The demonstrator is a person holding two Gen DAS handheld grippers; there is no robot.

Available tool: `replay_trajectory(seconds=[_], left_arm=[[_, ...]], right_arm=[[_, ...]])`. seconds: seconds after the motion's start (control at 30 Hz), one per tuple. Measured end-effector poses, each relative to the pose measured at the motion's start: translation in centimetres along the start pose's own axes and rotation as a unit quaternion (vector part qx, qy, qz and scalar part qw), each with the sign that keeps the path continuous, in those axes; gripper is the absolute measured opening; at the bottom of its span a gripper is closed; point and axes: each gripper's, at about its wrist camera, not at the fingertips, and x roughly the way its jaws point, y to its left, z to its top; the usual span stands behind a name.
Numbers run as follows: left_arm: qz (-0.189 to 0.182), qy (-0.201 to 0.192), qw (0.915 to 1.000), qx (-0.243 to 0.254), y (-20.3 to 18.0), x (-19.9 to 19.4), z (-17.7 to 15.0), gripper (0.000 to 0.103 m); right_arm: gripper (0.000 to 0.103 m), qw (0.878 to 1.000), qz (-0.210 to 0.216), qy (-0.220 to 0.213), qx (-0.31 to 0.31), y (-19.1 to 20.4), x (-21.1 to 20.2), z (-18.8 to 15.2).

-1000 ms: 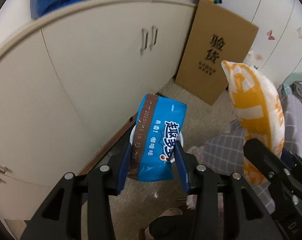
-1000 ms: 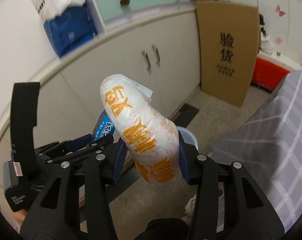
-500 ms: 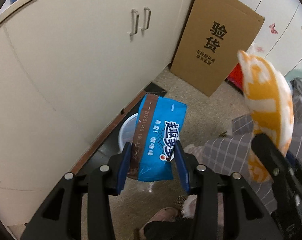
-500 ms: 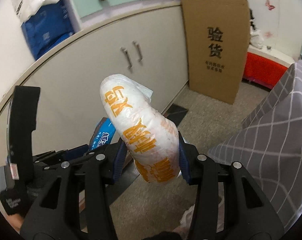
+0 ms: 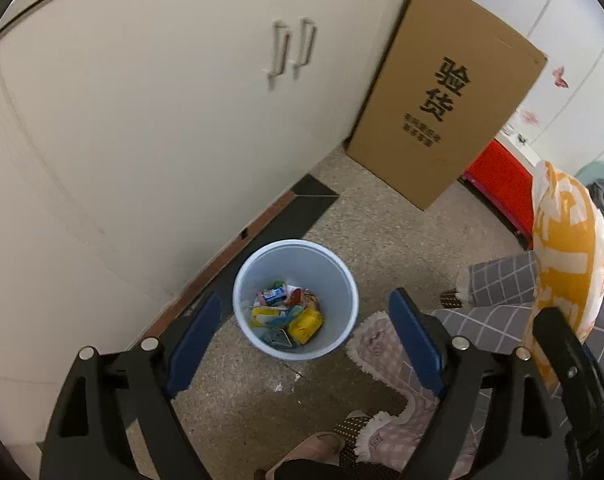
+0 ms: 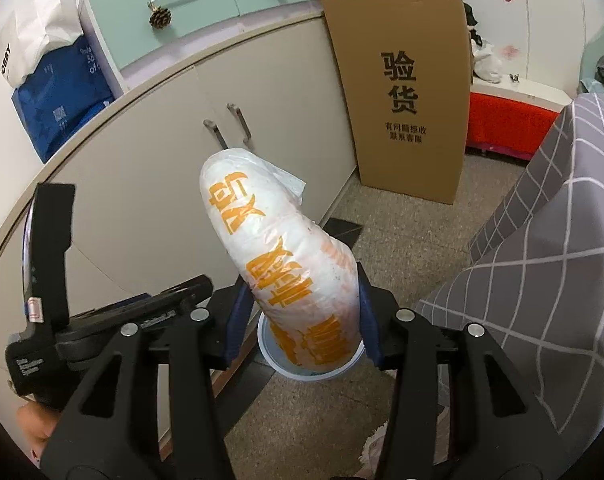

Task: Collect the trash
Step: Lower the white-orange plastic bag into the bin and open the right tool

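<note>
Left wrist view: left gripper (image 5: 303, 320) stands wide, its jaws having just been opening, with nothing between the blue pads. Directly below, framed by the fingers, a pale blue bin (image 5: 249, 280) sits on the speckled floor (image 5: 381, 232) just beside the base of a cream cabinet (image 5: 142, 120). Inside the bin: mixed wrappers, among them a yellow packet (image 5: 305, 324) and a small blue one (image 5: 273, 294) (which piece is which wrapper cannot be told for certain). A brown cardboard box (image 5: 445, 120) leans against the cabinet's far end. At right edge, the orange-and-white bag (image 5: 565, 256) rises above part of the other gripper's black frame. A fringed mat (image 5: 381, 344) lies near the bin; grey checked fabric (image 5: 497, 304) lies right of it.

Right wrist view: right gripper (image 6: 300, 322) is clamped on the lower part of the orange-and-white bag (image 6: 286, 256), pads pressing both sides; the bag stands up and tilts left. The bin's rim (image 6: 302, 372) shows just under the bag. Left gripper's black body (image 6: 102, 320) sits at lower left. Grey checked fabric (image 6: 549, 280) fills the right side.
</note>
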Motion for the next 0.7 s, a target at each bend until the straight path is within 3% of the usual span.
replay_trajectory(seconds=[0.13,0.7], left_arm=[[0.021,-0.009,0.9997,0.0,1.1,-0.7,-0.4,0.084],[0.022,-0.023,0.9985,-0.045,5.4,-2.4,-0.6,0.084]], right_arm=[[0.047,1.0,0.005,0.007,-0.003,0.4,0.3,-0.3],[0.048,1.0,0.02,-0.001,-0.016,2.9,0.4,0.2]])
